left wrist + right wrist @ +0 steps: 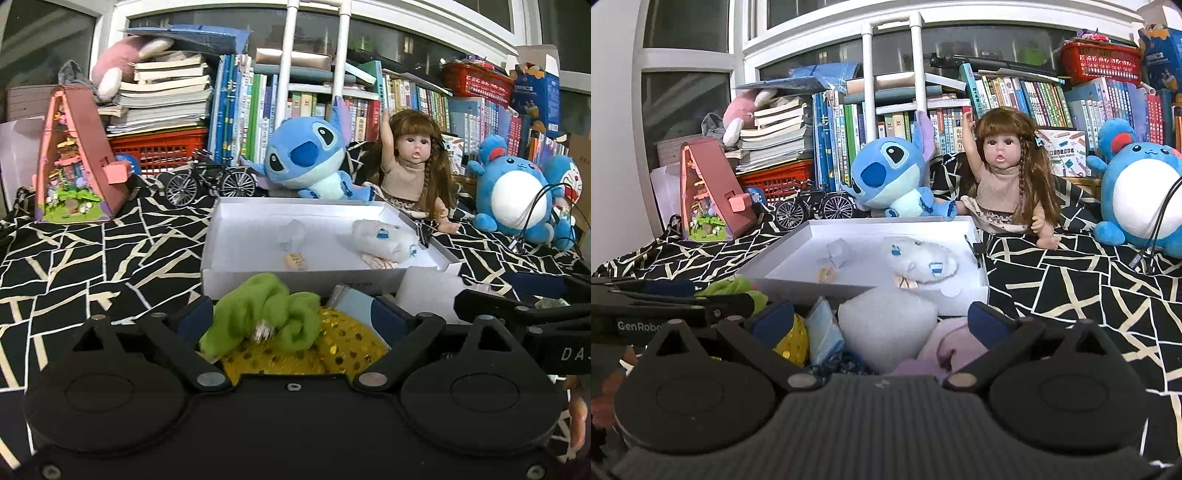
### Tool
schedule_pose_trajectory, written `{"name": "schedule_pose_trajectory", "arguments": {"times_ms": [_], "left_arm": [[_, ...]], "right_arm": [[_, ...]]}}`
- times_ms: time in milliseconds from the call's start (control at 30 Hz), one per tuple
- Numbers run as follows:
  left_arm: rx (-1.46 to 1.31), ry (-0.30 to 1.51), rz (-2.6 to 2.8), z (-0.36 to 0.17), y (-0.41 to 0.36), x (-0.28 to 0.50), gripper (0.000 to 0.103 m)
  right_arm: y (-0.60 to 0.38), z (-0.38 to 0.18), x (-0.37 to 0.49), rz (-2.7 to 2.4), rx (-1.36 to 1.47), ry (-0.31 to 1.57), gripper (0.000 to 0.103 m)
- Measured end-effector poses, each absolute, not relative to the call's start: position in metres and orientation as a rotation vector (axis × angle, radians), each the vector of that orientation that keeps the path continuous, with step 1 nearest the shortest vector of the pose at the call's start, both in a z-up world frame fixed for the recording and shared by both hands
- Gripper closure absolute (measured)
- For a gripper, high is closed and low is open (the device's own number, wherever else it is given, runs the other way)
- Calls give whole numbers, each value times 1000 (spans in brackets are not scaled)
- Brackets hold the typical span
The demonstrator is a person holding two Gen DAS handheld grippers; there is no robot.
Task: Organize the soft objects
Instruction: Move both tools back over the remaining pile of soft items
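The left gripper [291, 317] has its jaws spread around a green cloth [262, 317] — not pinching it. The right gripper [882, 321], jaws spread too, straddles a white foam piece [886, 325] before the white box [783, 254].

Home playroom: books [1015, 99], plush toys [890, 173].

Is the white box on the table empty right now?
No, the white box holds a small white plush toy and a few little bits.

I see a black cloth with cream lines [92, 258] bearing a shallow white cardboard box [295, 275] (open-topped) and a miniature metal bicycle [210, 181].
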State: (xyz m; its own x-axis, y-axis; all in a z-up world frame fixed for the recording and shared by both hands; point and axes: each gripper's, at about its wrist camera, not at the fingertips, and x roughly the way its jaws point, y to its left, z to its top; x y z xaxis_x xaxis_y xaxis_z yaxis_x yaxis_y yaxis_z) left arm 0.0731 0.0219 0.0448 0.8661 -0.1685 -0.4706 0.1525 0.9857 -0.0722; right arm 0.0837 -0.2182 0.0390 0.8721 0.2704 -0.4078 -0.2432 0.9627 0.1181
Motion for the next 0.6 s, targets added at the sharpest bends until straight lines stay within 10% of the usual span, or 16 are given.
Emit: {"name": "schedule_pose_trajectory", "arguments": {"times_ms": [600], "left_arm": [[-54,574,-122,13,37,59,11]], "right_arm": [[-211,14,47,239,-14,454,0]]}}
